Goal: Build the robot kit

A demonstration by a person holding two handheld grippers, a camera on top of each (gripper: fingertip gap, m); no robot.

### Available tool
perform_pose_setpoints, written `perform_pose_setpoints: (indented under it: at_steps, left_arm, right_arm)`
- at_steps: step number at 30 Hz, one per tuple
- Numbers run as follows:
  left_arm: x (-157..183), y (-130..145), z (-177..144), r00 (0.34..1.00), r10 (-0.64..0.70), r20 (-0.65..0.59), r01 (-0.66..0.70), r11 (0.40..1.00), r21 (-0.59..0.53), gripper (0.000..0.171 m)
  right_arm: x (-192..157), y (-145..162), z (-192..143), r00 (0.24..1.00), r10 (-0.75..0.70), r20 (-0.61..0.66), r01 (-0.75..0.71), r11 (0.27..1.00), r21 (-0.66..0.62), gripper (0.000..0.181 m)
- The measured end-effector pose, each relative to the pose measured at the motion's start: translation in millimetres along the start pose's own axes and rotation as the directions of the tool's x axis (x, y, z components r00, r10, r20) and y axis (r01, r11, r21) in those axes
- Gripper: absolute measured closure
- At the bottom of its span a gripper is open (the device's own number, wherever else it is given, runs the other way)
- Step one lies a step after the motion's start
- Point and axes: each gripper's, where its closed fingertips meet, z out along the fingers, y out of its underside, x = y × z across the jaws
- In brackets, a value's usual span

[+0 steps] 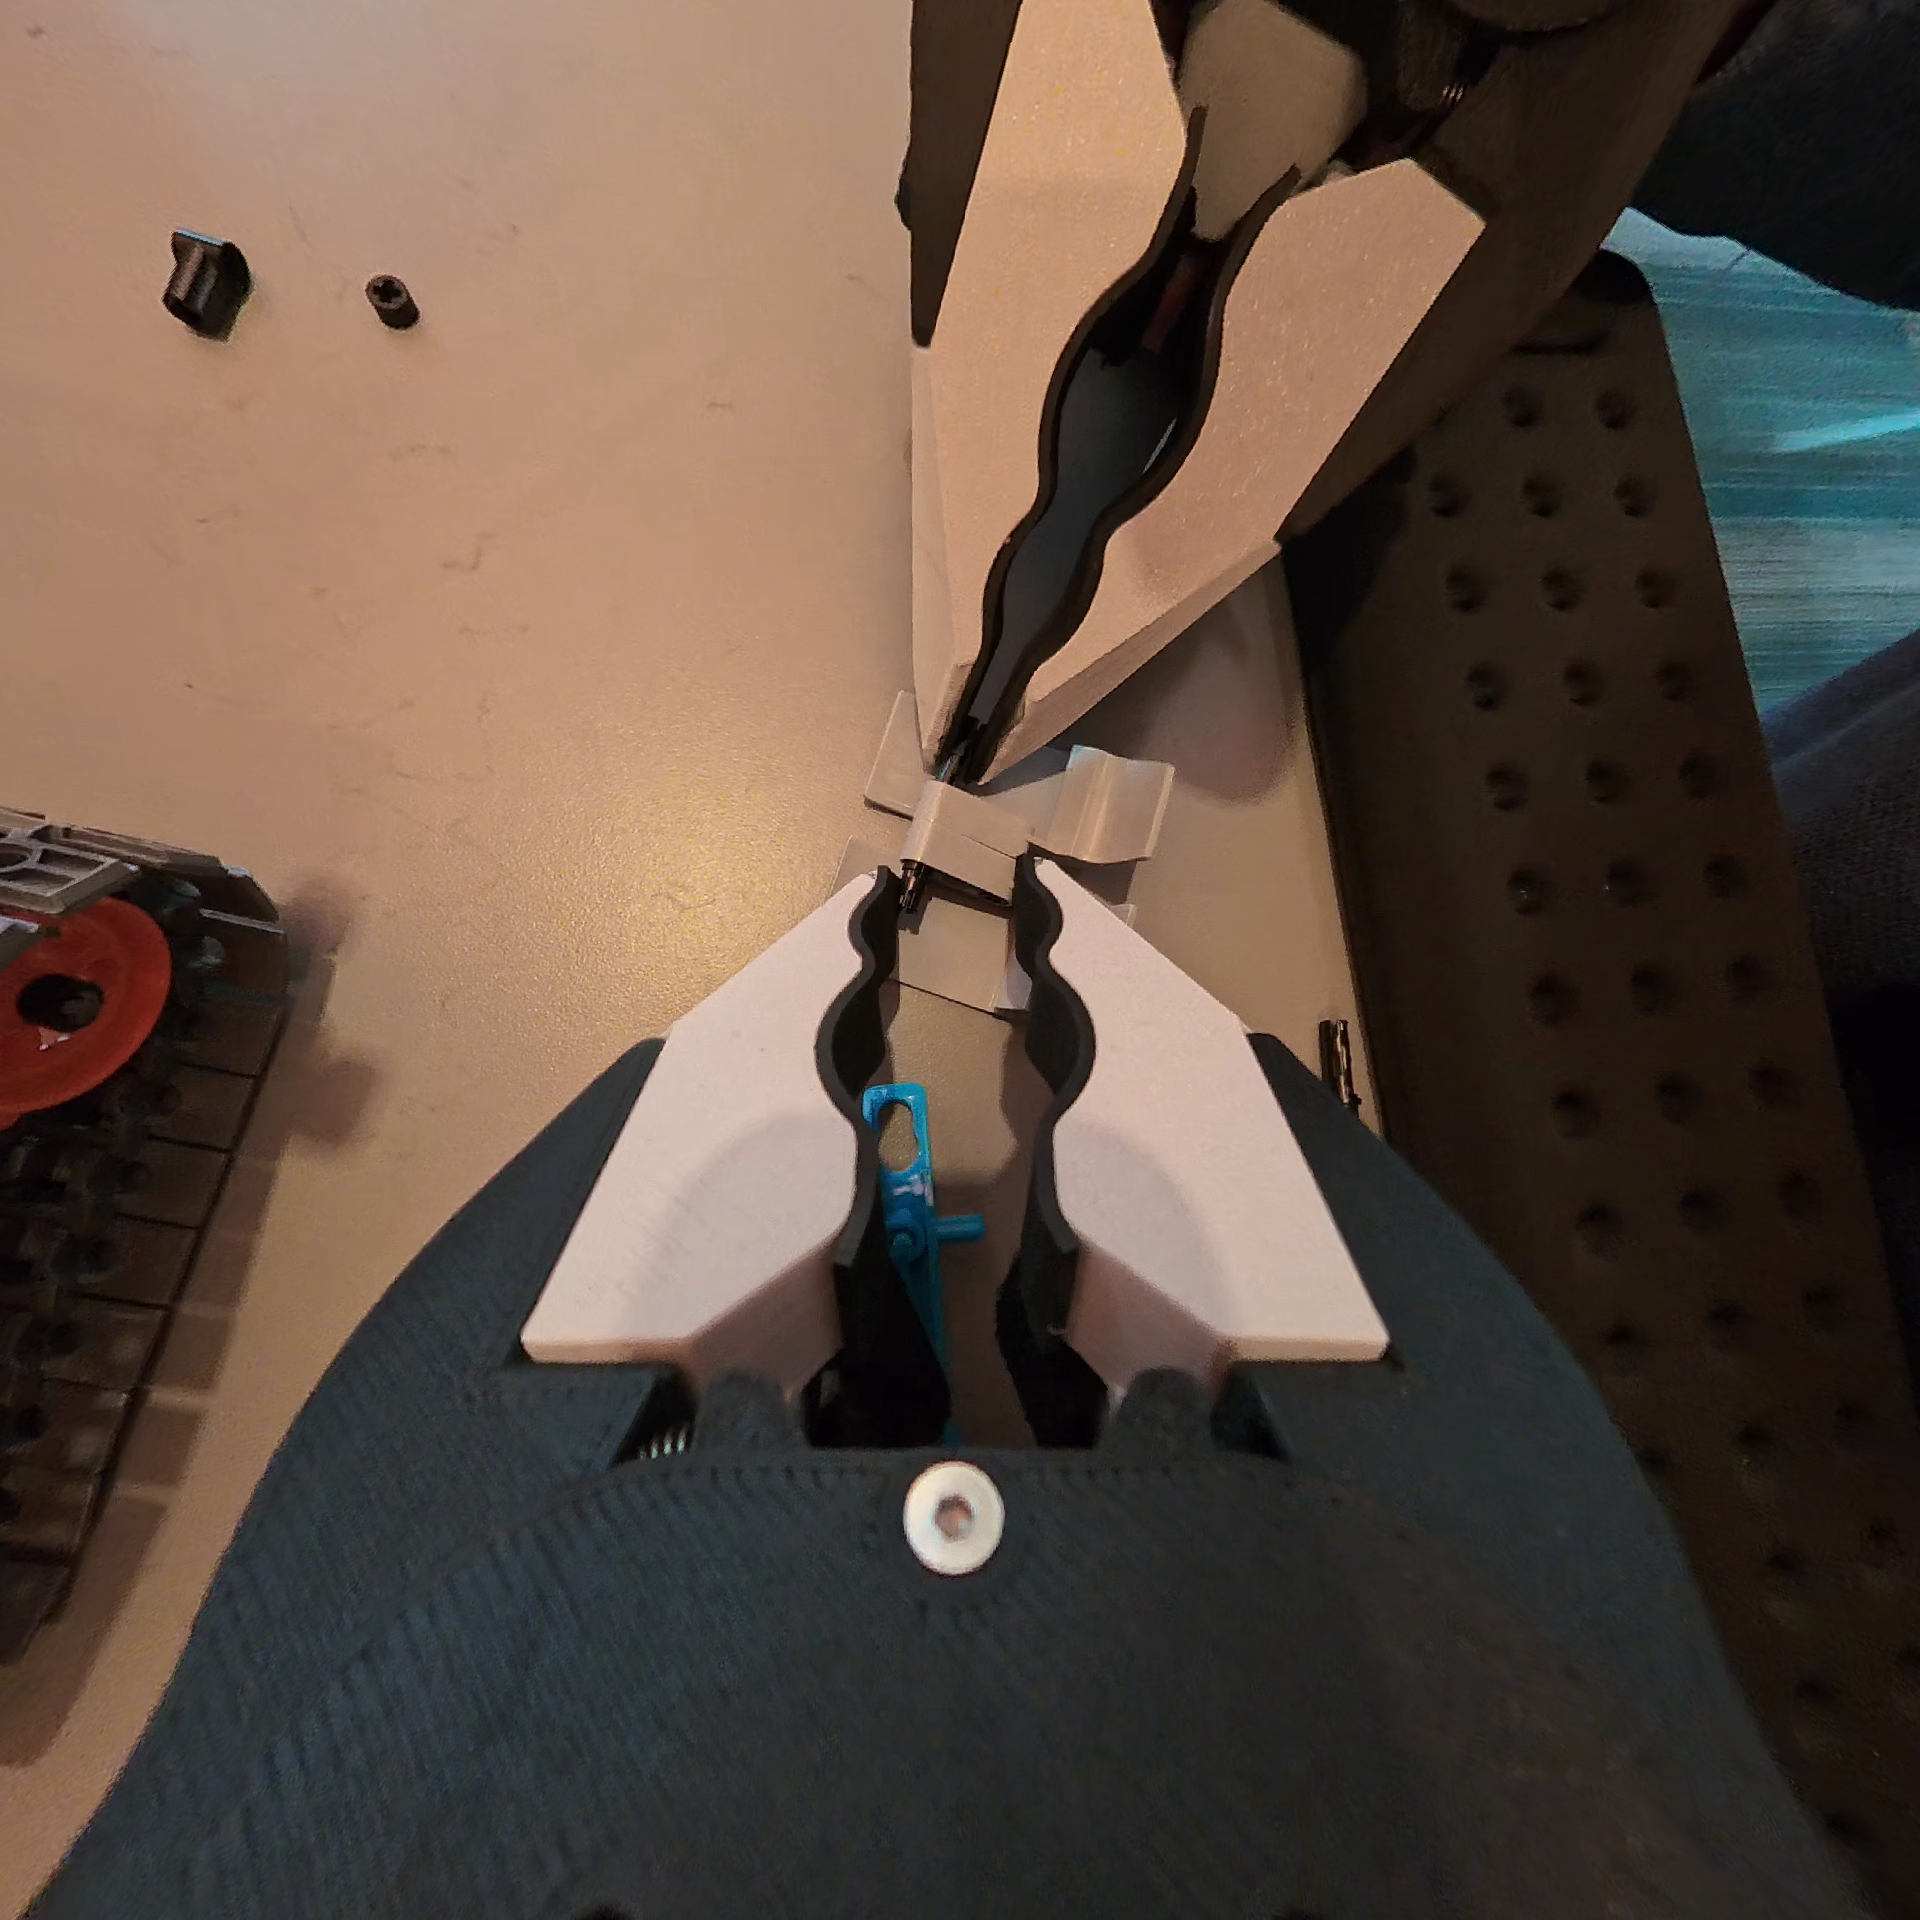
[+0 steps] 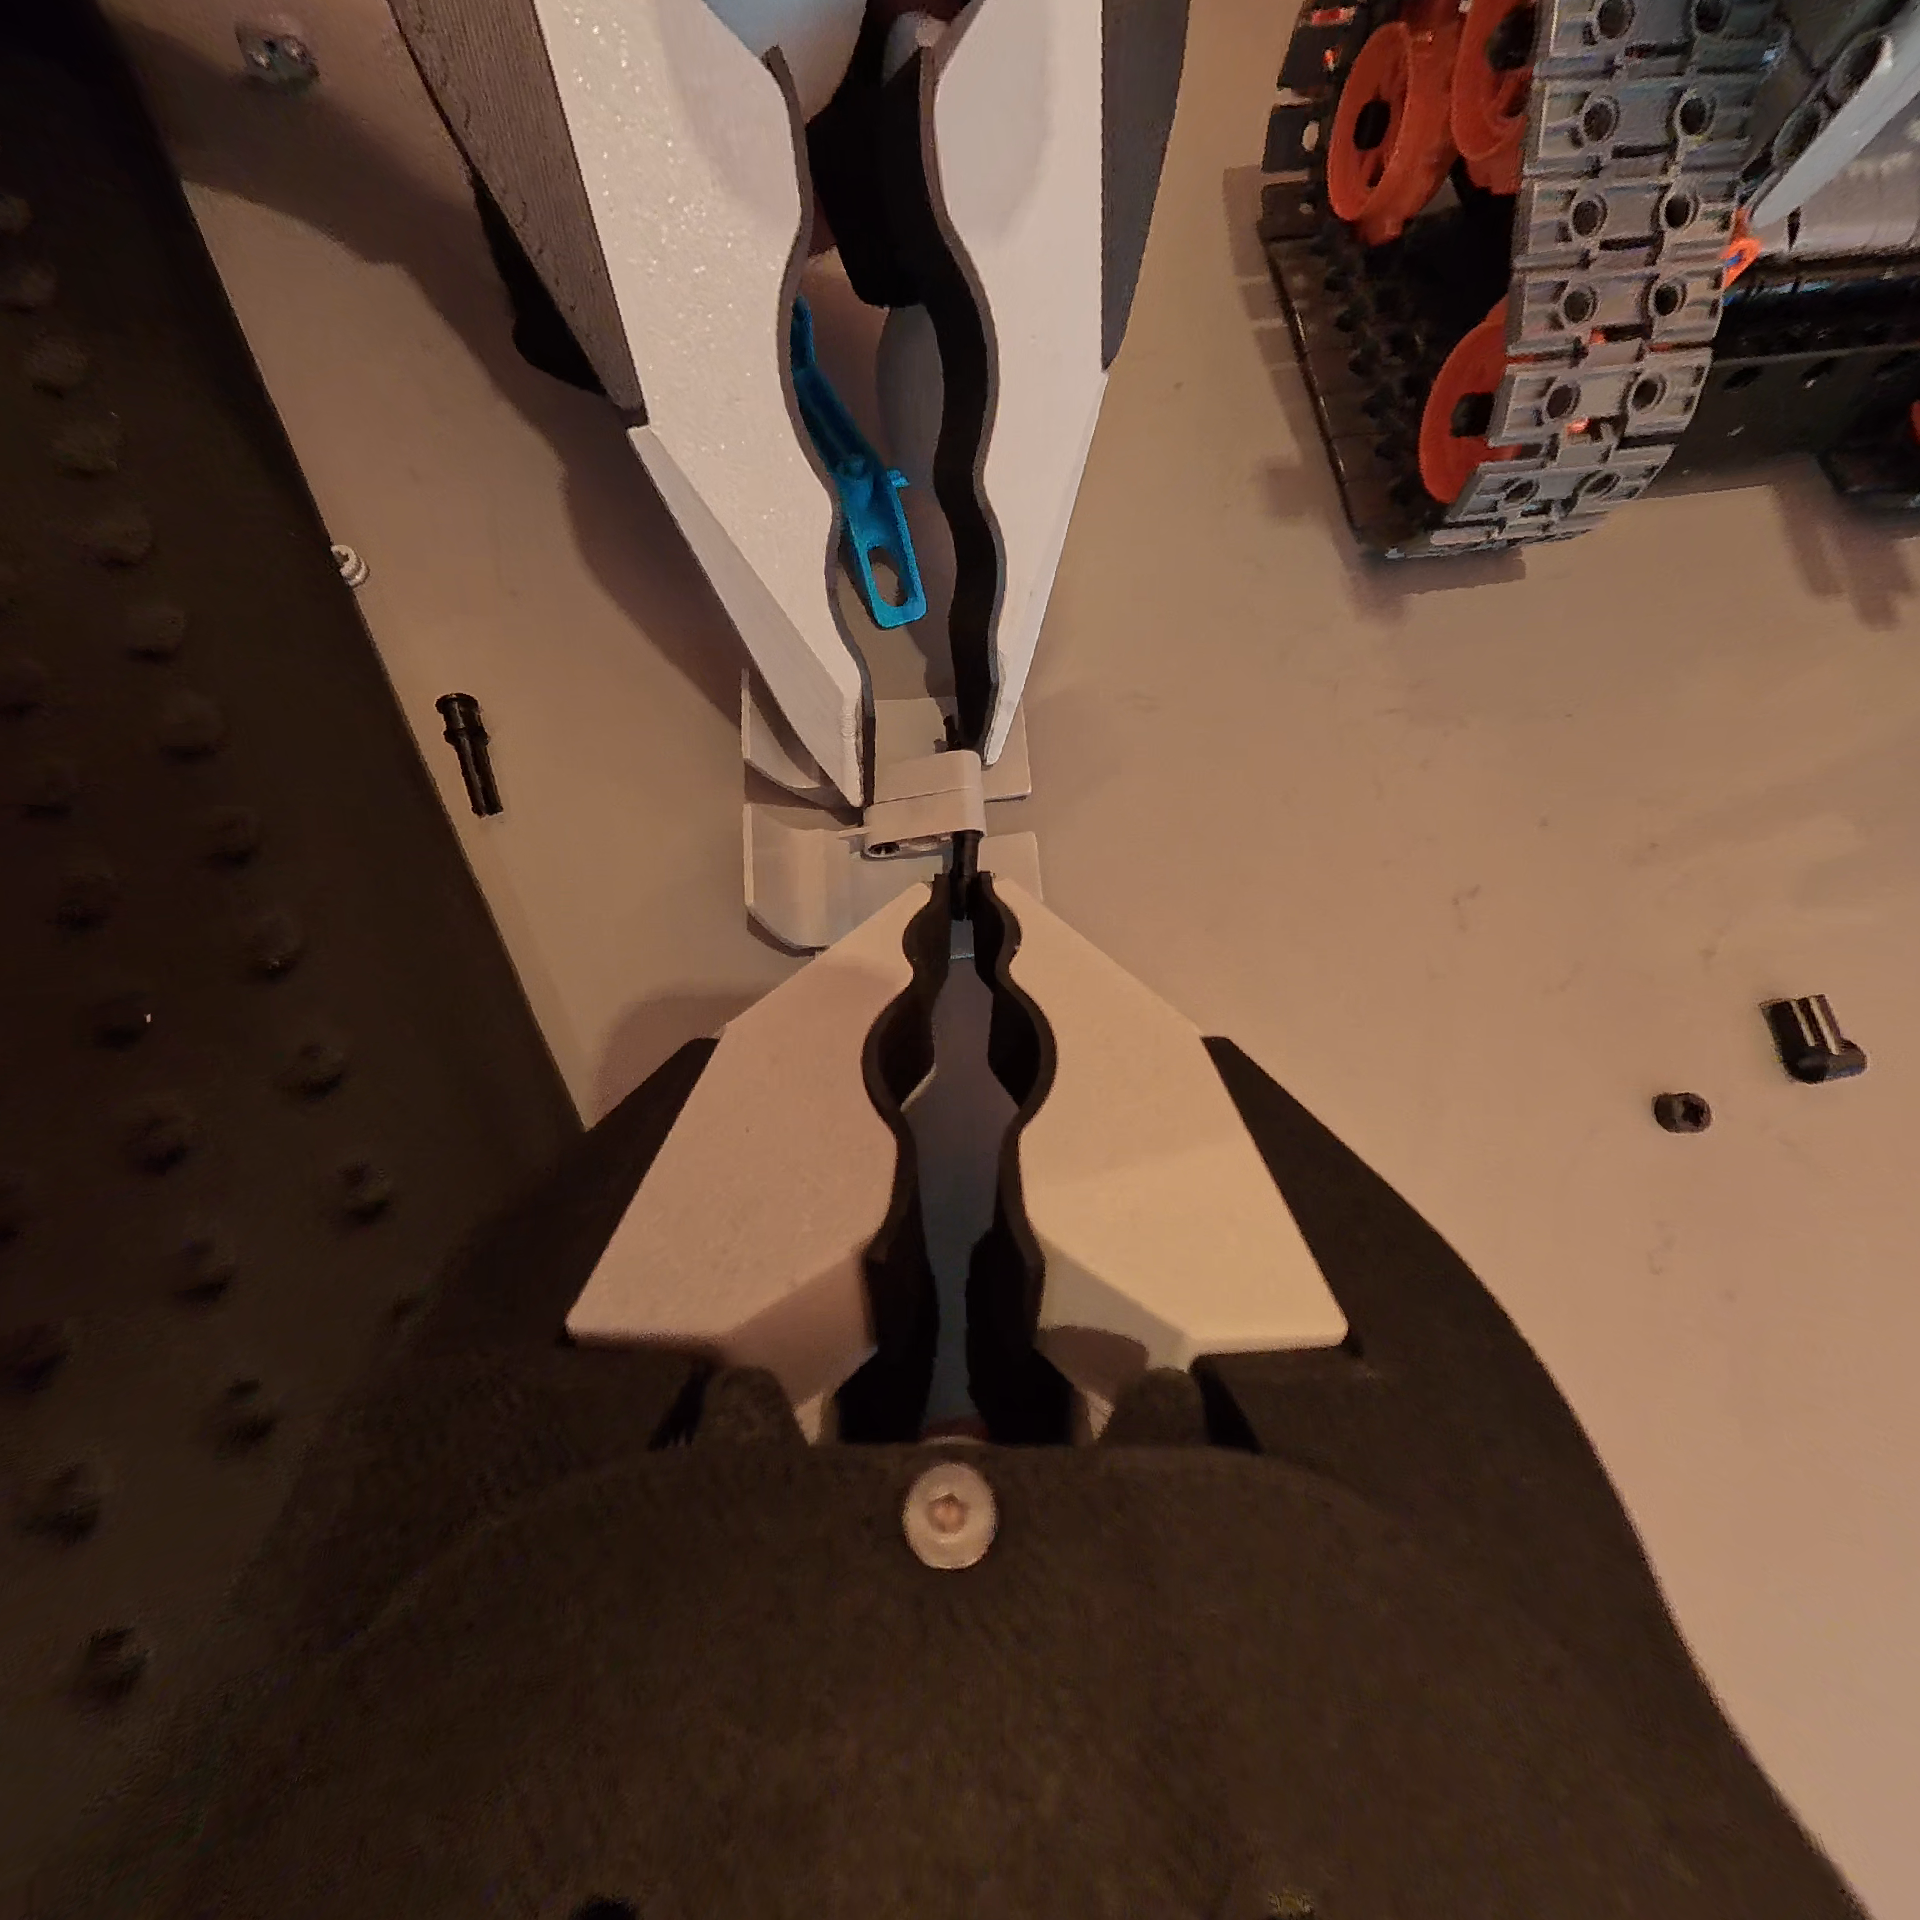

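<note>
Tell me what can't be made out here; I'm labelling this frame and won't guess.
Black pin: right wrist view, both ends hidden, in the right gripper and the grey piece.
Blue part: left wrist view, lower end behind the left gripper.
Tracked model: left wrist view, cut by the edge.

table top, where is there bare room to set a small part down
Bare beige table top lies between the orange-wheeled tracked model and the small black clip. Crowded at centre, where both hand-held grippers, left and right, meet over the light grey brick piece.
</note>
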Motion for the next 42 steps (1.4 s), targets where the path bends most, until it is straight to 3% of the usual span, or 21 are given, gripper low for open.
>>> perform_pose_setpoints:
  at_steps: [7, 27, 42]
  left_arm:
    - [0.1, -0.2, 0.1, 1.000, -0.007, -0.009, 0.007, 1.000, 0.009, 0.151]
    - [0.4, -0.8, 0.6, 1.000, -0.002, -0.011, 0.003, 1.000, 0.016, 0.151]
    - [-0.2, -1.4, 0.8, 0.999, -0.015, -0.028, 0.016, 0.999, 0.033, 0.151]
  right_arm:
    - [0.7, -1.3, -0.8, 0.997, -0.077, -0.022, 0.077, 0.997, 0.015, 0.181]
    - [0.2, -1.9, -2.1, 0.993, -0.103, -0.061, 0.104, 0.994, 0.024, 0.181]
    - [1.1, -0.5, -1.2, 0.993, 0.081, 0.085, -0.082, 0.997, 0.004, 0.181]
